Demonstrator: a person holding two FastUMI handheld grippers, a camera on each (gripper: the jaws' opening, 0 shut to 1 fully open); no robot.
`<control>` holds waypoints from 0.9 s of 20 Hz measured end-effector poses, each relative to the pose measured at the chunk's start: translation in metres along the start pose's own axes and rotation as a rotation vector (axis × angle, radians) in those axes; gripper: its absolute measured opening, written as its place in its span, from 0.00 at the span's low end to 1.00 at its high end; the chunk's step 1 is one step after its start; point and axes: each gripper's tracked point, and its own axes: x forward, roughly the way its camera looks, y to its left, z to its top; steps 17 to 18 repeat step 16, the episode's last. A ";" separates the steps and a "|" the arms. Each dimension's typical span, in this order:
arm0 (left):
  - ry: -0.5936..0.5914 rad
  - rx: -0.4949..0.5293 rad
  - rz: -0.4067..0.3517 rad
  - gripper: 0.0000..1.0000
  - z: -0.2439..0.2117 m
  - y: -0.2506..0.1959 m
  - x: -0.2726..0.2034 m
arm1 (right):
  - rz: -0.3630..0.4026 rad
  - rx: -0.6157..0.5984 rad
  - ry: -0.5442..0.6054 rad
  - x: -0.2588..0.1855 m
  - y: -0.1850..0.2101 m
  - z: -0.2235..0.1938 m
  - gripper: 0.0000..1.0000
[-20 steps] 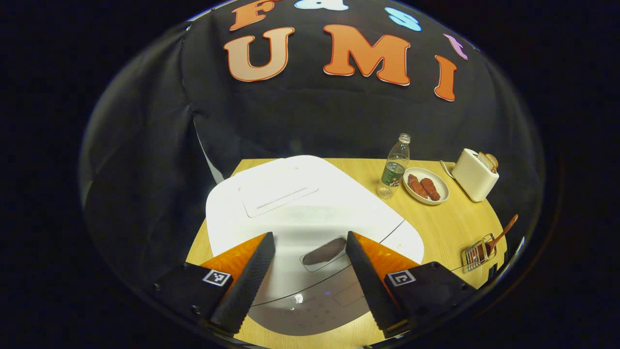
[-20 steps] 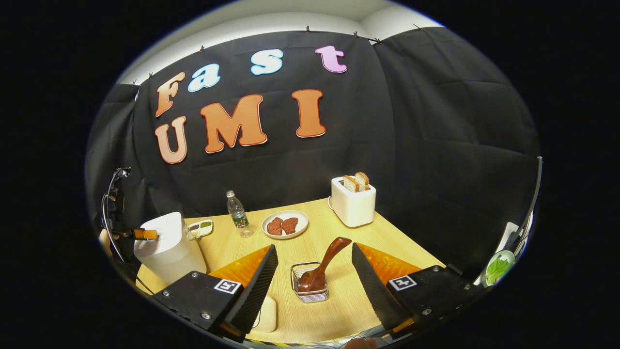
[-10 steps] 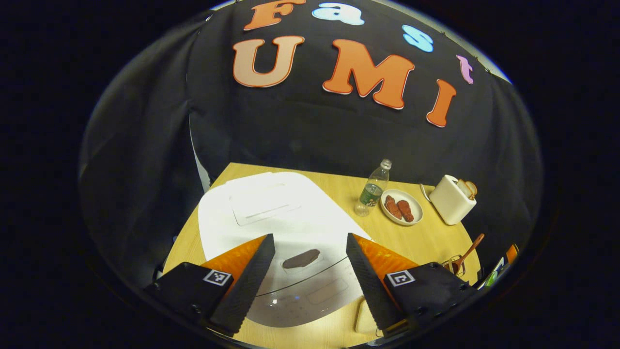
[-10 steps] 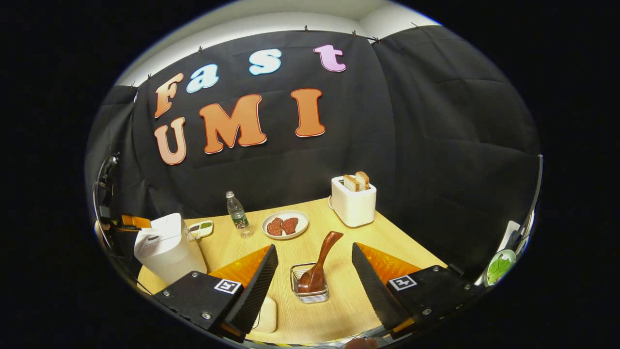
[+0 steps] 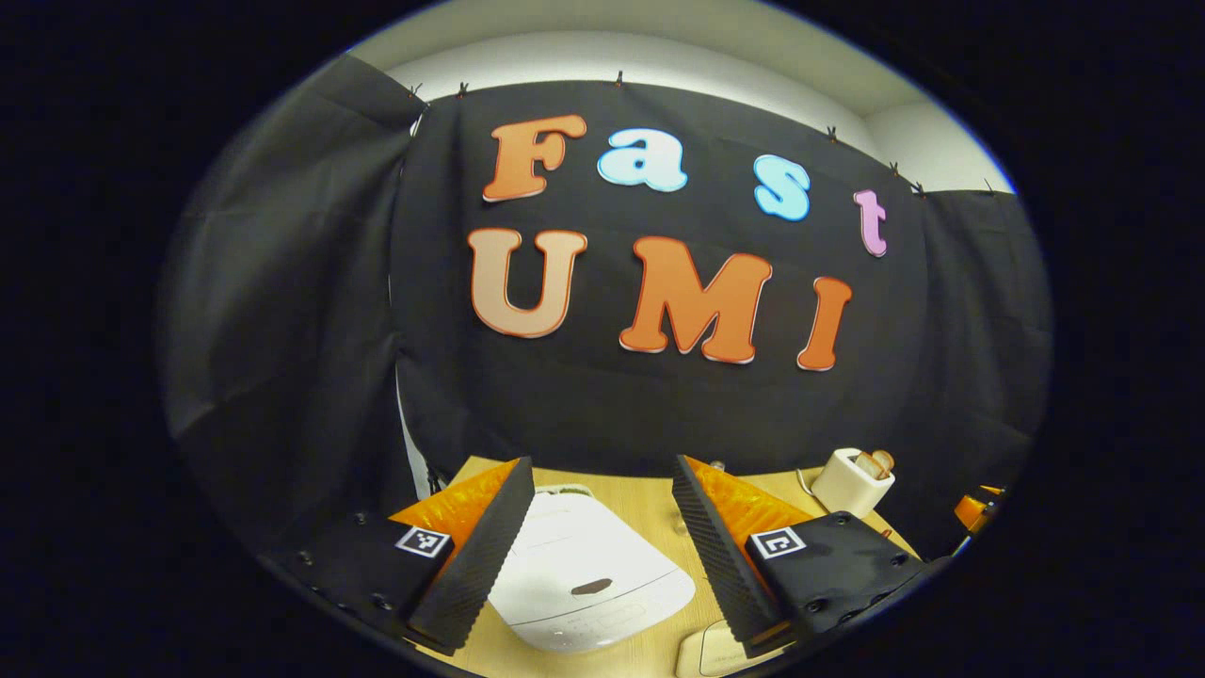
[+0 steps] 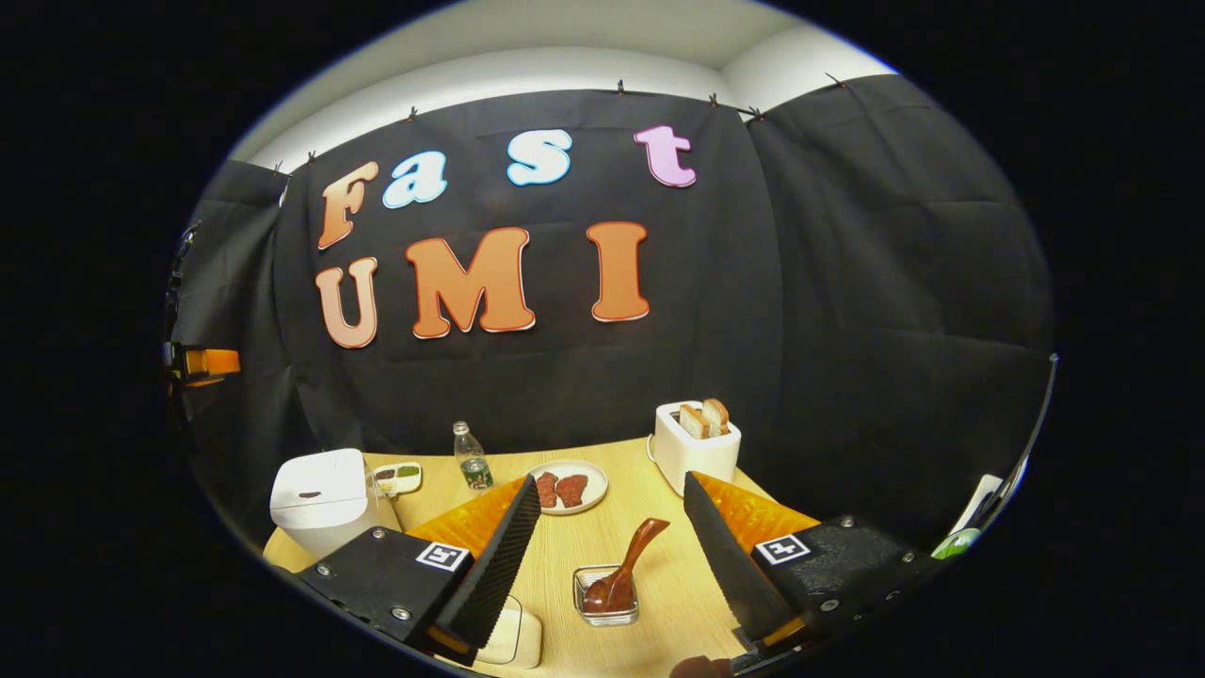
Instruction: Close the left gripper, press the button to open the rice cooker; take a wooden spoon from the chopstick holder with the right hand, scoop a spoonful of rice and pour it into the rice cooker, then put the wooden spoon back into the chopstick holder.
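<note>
Cooker (image 5: 584, 574): closed, at the table's (image 6: 650, 556) left near corner; in the left gripper view it lies below and between the fingers. Looks heavy and rigid, so a push should not shift it.
Holder (image 6: 607, 595): wire basket at the table's near edge, straight ahead of the right gripper. Probably light; could slide or tip if the spoon drags its rim.
Spoon (image 6: 626, 570): bowl down in the holder, handle leaning up and right. Stiff smooth wood, likely slippery; take the upper handle, across its width.
Button (image 5: 593, 587): dark oval on the lid's front. Needs a firm press from closed tips.
Left gripper (image 5: 602, 556): jaws wide apart, holding nothing, above the cooker.
Right gripper (image 6: 612, 565): jaws wide apart, holding nothing, clear of the spoon.
</note>
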 end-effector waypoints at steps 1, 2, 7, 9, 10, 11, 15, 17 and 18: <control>-0.029 0.017 0.007 1.00 0.014 0.004 -0.012 | 0.002 -0.006 -0.018 -0.001 0.001 0.011 0.95; -0.056 0.033 0.011 1.00 0.026 0.006 -0.023 | 0.004 -0.010 -0.036 -0.002 0.002 0.021 0.95; -0.161 0.054 0.020 1.00 0.065 0.010 -0.063 | 0.014 -0.034 -0.111 -0.013 0.010 0.057 0.95; -0.192 0.035 0.035 1.00 0.072 0.015 -0.074 | 0.016 -0.051 -0.127 -0.017 0.012 0.063 0.95; -0.203 0.029 0.039 1.00 0.076 0.016 -0.078 | 0.017 -0.058 -0.131 -0.018 0.012 0.065 0.95; -0.213 0.027 0.042 1.00 0.078 0.018 -0.081 | 0.018 -0.064 -0.135 -0.020 0.012 0.065 0.95; -0.215 0.025 0.018 1.00 0.079 0.013 -0.085 | 0.019 -0.064 -0.132 -0.021 0.012 0.062 0.95; -0.208 0.010 0.008 1.00 0.076 0.010 -0.085 | 0.019 -0.060 -0.131 -0.021 0.012 0.061 0.95; -0.208 0.010 0.008 1.00 0.076 0.010 -0.085 | 0.019 -0.060 -0.131 -0.021 0.012 0.061 0.95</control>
